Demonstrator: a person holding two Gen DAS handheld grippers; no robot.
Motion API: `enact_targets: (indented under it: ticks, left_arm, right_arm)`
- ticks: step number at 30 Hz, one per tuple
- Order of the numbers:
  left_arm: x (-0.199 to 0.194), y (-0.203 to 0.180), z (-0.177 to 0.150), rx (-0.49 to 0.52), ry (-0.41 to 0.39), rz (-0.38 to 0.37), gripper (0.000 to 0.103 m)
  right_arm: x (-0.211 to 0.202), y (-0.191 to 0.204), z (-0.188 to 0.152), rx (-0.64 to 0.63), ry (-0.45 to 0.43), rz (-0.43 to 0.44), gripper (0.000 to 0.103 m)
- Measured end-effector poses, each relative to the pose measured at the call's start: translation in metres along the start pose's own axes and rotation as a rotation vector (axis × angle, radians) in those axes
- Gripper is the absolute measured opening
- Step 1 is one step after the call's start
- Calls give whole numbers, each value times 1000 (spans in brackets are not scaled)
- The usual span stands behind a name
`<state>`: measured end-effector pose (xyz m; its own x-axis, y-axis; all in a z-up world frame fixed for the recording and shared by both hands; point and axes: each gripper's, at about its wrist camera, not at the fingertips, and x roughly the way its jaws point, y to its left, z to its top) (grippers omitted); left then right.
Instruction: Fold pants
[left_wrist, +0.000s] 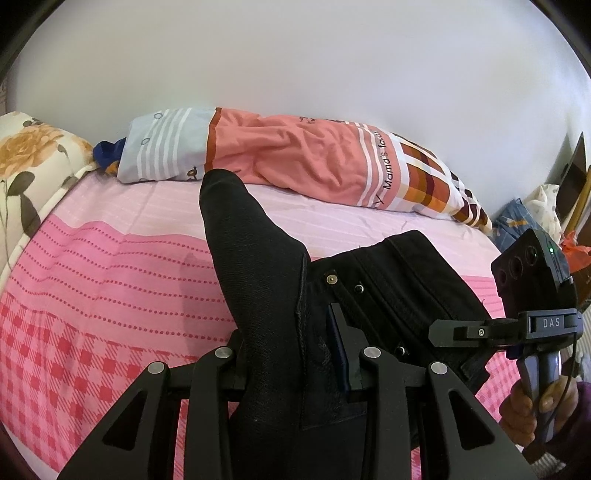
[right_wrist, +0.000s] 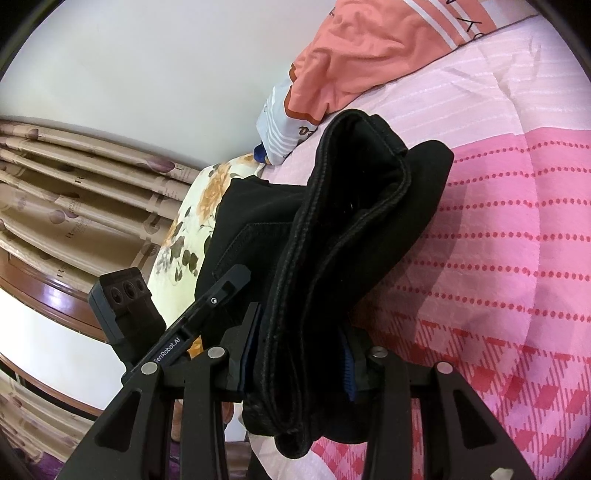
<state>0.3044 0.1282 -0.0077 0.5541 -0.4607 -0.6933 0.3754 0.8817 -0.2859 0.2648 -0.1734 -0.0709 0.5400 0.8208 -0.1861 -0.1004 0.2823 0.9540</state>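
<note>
The black pants (left_wrist: 280, 295) are held up over a bed with a pink sheet (left_wrist: 110, 280). The left gripper (left_wrist: 295, 354) has its fingers squeezed on the black cloth near a seam, and part of the pants sticks up past them like a tall flap. The right gripper (right_wrist: 299, 354) has its fingers squeezed on a thick, folded bunch of the pants, where the waistband (right_wrist: 354, 192) shows as a dark loop. In the left wrist view, the right gripper sits at the right side with a hand (left_wrist: 532, 402) around its handle, and the pants stretch across to it. Small metal buttons (left_wrist: 332, 279) show on the cloth there. In the right wrist view, the left gripper pokes in from the left, close beside the pants. Behind the pants lies a long pillow (left_wrist: 295, 158) in orange, white and light blue, against a white wall (left_wrist: 295, 55). A flowered blanket (left_wrist: 22, 166) sits at the far edge of the bed. Brown curtains (right_wrist: 55, 192) hang on the left in the right wrist view.
</note>
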Motion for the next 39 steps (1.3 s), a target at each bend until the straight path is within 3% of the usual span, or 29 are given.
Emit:
enact_targets:
  ticks: [39]
  left_arm:
    - [13, 28, 11, -45, -34, 7, 32]
  right_arm:
    - [15, -10, 3, -32, -52, 9, 37]
